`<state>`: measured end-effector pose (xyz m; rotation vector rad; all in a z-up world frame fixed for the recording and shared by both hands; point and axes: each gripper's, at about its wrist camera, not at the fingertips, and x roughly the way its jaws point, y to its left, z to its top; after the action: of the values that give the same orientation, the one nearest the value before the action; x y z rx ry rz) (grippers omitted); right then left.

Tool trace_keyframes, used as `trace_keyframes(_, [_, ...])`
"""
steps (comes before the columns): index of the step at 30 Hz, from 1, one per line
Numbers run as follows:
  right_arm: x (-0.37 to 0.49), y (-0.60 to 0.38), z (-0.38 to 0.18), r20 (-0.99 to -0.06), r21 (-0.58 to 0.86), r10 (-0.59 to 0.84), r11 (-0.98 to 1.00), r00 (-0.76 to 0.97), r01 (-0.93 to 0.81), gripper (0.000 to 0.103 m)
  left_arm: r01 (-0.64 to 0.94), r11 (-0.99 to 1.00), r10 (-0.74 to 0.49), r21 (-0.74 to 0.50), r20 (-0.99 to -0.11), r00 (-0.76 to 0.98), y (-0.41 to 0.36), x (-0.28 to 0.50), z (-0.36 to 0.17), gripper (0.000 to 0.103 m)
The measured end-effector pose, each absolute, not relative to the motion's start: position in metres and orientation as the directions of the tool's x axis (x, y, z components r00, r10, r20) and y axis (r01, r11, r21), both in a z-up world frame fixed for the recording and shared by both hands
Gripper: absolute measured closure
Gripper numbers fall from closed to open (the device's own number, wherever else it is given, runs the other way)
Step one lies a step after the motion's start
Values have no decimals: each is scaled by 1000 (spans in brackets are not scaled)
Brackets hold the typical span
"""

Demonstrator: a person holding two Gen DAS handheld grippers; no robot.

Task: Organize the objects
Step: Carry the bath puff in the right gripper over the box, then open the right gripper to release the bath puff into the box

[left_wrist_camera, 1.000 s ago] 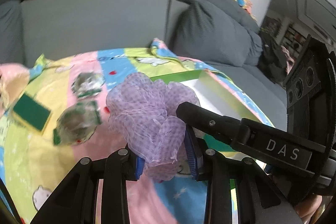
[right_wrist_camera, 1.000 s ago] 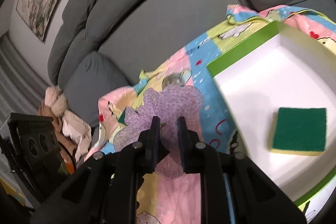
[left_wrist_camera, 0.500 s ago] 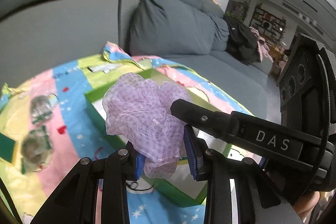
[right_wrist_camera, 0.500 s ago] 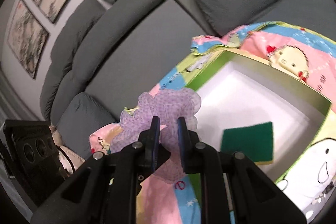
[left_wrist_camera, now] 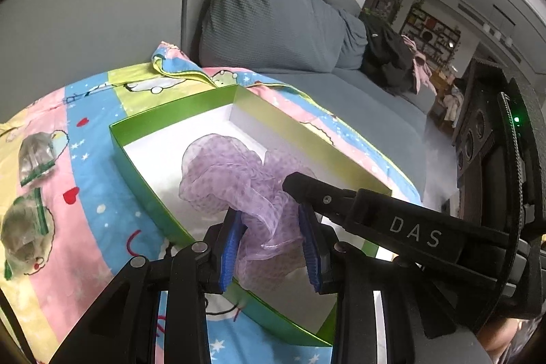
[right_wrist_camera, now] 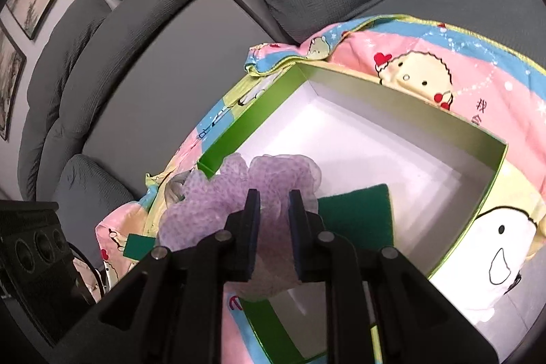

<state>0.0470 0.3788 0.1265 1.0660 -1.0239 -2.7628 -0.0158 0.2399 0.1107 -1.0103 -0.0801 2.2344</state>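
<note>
Your left gripper [left_wrist_camera: 271, 244] is clamped on the lilac mesh bath pouf [left_wrist_camera: 235, 179], its blue pads [left_wrist_camera: 228, 249] pressing the gathered lower part while the ruffled bulk fans out ahead of the fingertips; your right gripper [right_wrist_camera: 273, 227] is clamped on the same pouf [right_wrist_camera: 218, 193] too, its dark fingers [right_wrist_camera: 250, 227] drawn close together with mesh squeezed between them; in the left wrist view the right gripper's black arm [left_wrist_camera: 375, 214], lettered DAS, reaches in from the right and meets the pouf from the side.

The pouf hangs over the open green box [left_wrist_camera: 136, 179], above its white floor near the corner closest to you; whether its lowest folds touch the floor you cannot tell, since the fingers cover them; a dark green scouring pad [right_wrist_camera: 358, 210] lies flat on the box floor just beside the pouf on its right in the right wrist view.

The box sits on a cartoon-print blanket [left_wrist_camera: 92, 159] in pink, blue and yellow stripes, spread over a grey sofa [left_wrist_camera: 85, 23]; on the blanket to the left of the box lie two clear plastic-wrapped items with green edging, one [left_wrist_camera: 36, 156] further back and one [left_wrist_camera: 24, 227] nearer you, both well apart from the box; a second green scouring pad [right_wrist_camera: 138, 246] lies on the blanket beyond the pouf in the right wrist view; a grey cushion [left_wrist_camera: 269, 23] leans at the sofa's corner behind the box.
</note>
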Motion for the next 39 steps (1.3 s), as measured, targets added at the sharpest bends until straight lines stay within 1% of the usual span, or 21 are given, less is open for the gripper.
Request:
trace_keyframes(9, [47, 381, 121, -618, 576, -218, -779, -755, -246, 86, -545, -767, 607, -338, -658, -446, 242, -17, 107, 69])
trace_keyframes(15, [46, 381, 121, -648, 527, -146, -795, -747, -302, 85, -531, -767, 609, -361, -669, -425, 242, -19, 100, 69])
trace_keyframes(20, [47, 385, 119, -659, 513, -120, -793, -742, -328, 84, -539, -770, 602, -340, -666, -440, 239, -14, 104, 69])
trace_keyframes(25, [49, 386, 121, -659, 498, -87, -794, -747, -348, 85, -537, -748, 640, -390, -641, -425, 228, -14, 106, 69])
trace_keyframes(30, [55, 386, 127, -639, 492, -47, -792, -768, -361, 84, -527, -743, 648, -413, -641, -411, 220, -10, 105, 69])
trace_keyframes(33, [56, 383, 131, -628, 491, -38, -794, -778, -358, 84, -521, -750, 644, -408, -630, -433, 213, -6, 109, 69])
trace_keyframes(34, [56, 381, 132, -628, 489, -34, -795, -778, -360, 84, -518, -754, 641, -404, -625, -445, 210, -5, 110, 66])
trace_keyframes(35, [56, 381, 133, -631, 485, -31, -795, -775, -364, 81, -513, -758, 639, -403, -618, -458, 206, -4, 111, 60])
trace_keyframes(36, [56, 380, 133, -635, 483, -26, -794, -772, -370, 73, -502, -765, 633, -404, -613, -472, 201, -3, 112, 57])
trace_keyframes(37, [56, 379, 133, -634, 485, -24, -790, -773, -374, 70, -490, -771, 628, -407, -610, -483, 197, -2, 113, 50])
trace_keyframes(38, [56, 379, 134, -630, 490, -24, -787, -776, -374, 66, -477, -776, 625, -412, -604, -495, 191, -2, 114, 47])
trace_keyframes(39, [57, 378, 134, -624, 499, -27, -783, -781, -372, 64, -465, -781, 621, -417, -598, -507, 185, -2, 116, 47])
